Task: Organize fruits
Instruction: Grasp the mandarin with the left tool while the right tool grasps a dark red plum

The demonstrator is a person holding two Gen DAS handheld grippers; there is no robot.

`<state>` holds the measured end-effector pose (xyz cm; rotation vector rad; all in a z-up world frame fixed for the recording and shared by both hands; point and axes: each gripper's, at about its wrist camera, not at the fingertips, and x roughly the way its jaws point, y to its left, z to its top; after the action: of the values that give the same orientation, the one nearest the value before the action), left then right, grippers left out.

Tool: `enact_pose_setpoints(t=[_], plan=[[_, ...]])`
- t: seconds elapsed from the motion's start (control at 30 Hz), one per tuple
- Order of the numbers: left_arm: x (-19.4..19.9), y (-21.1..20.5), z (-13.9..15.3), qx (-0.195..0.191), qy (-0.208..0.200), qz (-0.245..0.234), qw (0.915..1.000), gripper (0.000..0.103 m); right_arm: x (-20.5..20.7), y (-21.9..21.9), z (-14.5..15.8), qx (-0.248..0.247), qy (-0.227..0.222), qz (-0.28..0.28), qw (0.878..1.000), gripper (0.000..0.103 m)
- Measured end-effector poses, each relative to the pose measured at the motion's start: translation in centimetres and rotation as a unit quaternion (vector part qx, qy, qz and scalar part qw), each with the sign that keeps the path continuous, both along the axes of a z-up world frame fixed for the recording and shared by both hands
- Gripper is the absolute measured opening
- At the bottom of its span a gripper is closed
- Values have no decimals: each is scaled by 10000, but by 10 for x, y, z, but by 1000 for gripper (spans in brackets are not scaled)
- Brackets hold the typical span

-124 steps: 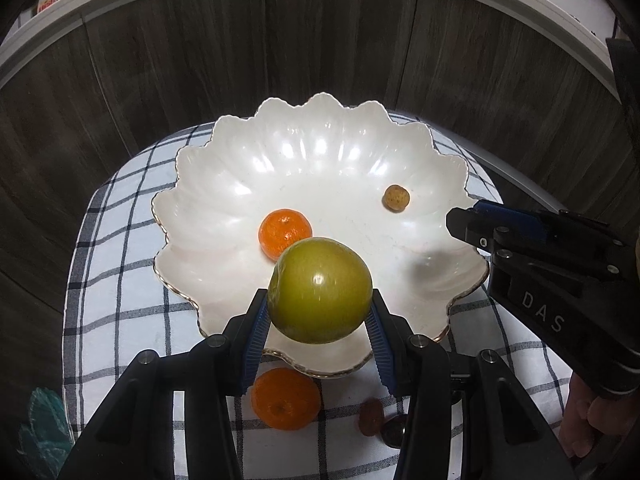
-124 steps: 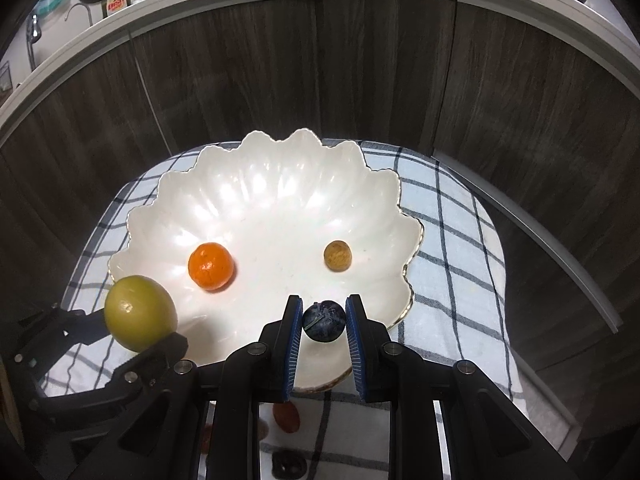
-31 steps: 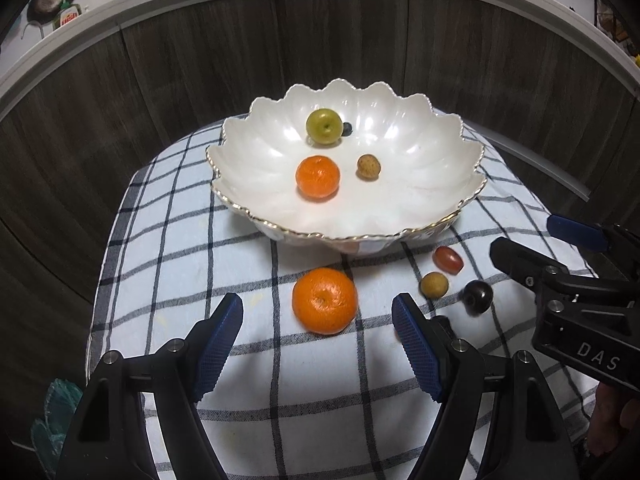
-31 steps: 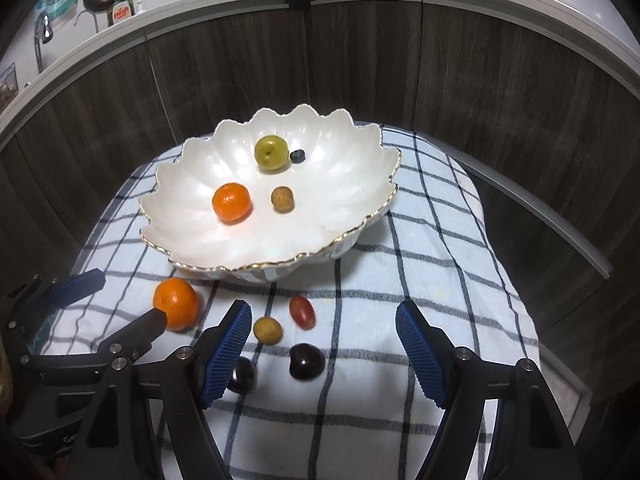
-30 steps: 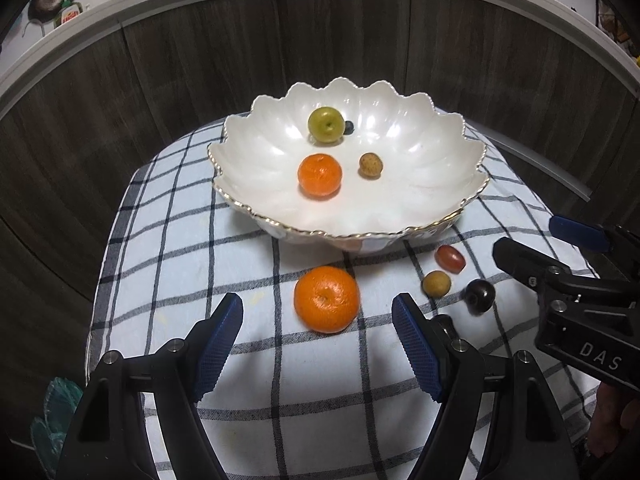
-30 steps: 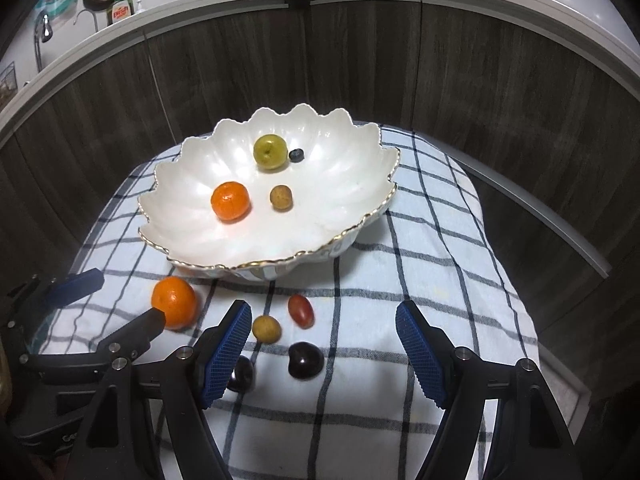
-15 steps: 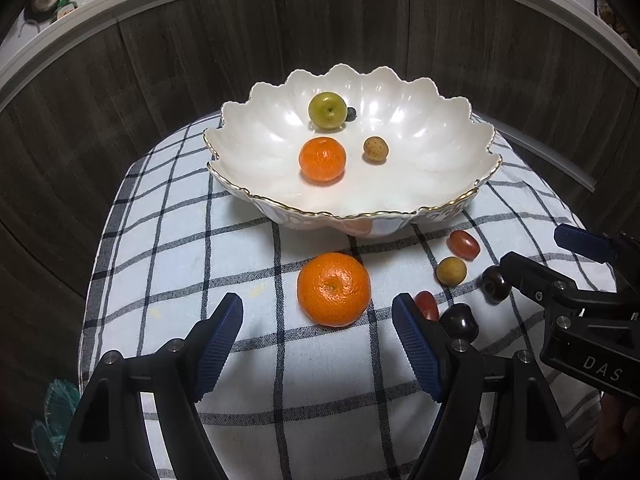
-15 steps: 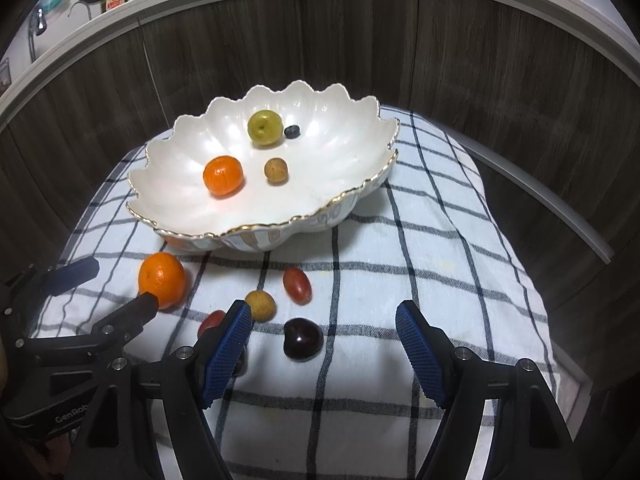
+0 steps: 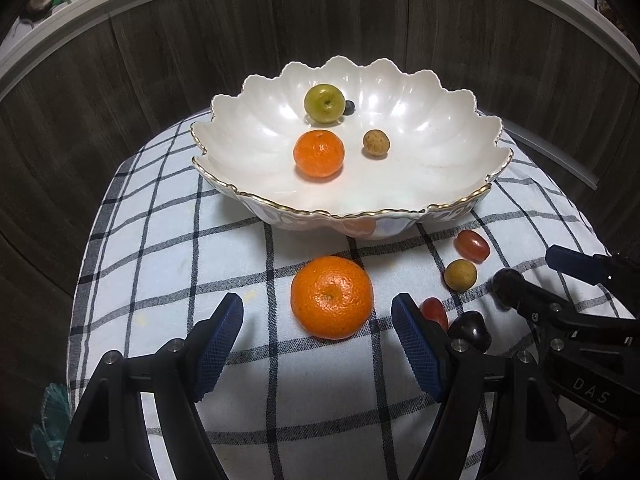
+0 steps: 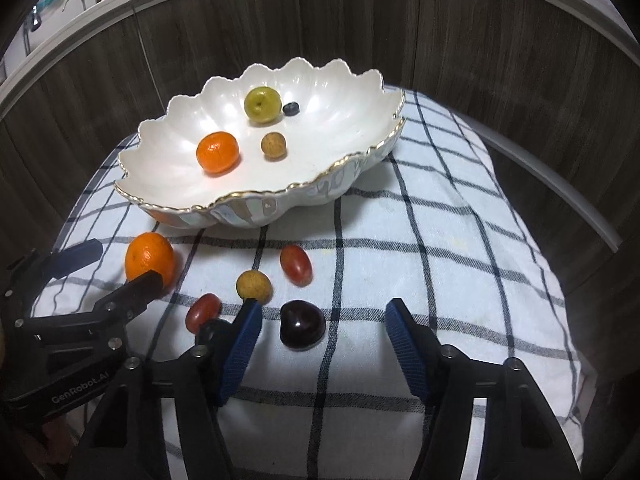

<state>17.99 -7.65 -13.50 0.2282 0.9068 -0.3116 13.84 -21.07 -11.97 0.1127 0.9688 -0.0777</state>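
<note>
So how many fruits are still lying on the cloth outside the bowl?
6 visible: mandarin, two red grape tomatoes, tan longan, dark cherry, and another dark fruit partly hidden behind the right gripper.

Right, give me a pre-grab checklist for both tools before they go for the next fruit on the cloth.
1. Left tool open and empty: ok.
2. Right tool open and empty: ok.
3. Mandarin on the cloth lined up between the left tool's fingers: ok.
4. Dark cherry ahead of the right tool's gap, nearer its left finger: ok.
5. Neighbouring fruit clear of the right tool: not ok; the tan longan and a red grape tomato sit right by its left finger.
6. Free space in the scalloped bowl: ok.
</note>
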Motion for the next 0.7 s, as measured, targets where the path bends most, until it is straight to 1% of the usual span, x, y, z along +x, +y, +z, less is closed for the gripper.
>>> enact_pose_setpoints(t=[0.13, 0.27, 0.3, 0.33, 0.43, 0.5, 0.57, 0.7], plan=[[2, -2, -4, 5, 39, -25, 10000, 71, 0, 0, -5, 8, 18, 17, 10000, 62], [5, -3, -9, -3, 104, -15, 9999, 58, 2, 0, -11, 59, 75, 27, 10000, 62], [6, -3, -10, 5, 126, -8, 9999, 57, 2, 0, -13, 72, 90, 28, 9999, 62], [6, -3, -10, -15, 145, -8, 9999, 57, 2, 1, -14, 81, 104, 34, 9999, 59], [7, -4, -12, -29, 183, -13, 9998, 53, 4, 1, -18, 98, 147, 61, 9998, 56], [8, -5, -15, -37, 221, -27, 9997, 47, 5, 2, -21, 100, 160, 67, 9998, 56], [9, -6, -15, -66, 222, -14, 9997, 46, 4, 2, -21, 73, 123, 88, 9999, 54], [8, -5, -15, -107, 184, 26, 9998, 45, 3, 2, -21, 17, 64, 125, 9999, 40]])
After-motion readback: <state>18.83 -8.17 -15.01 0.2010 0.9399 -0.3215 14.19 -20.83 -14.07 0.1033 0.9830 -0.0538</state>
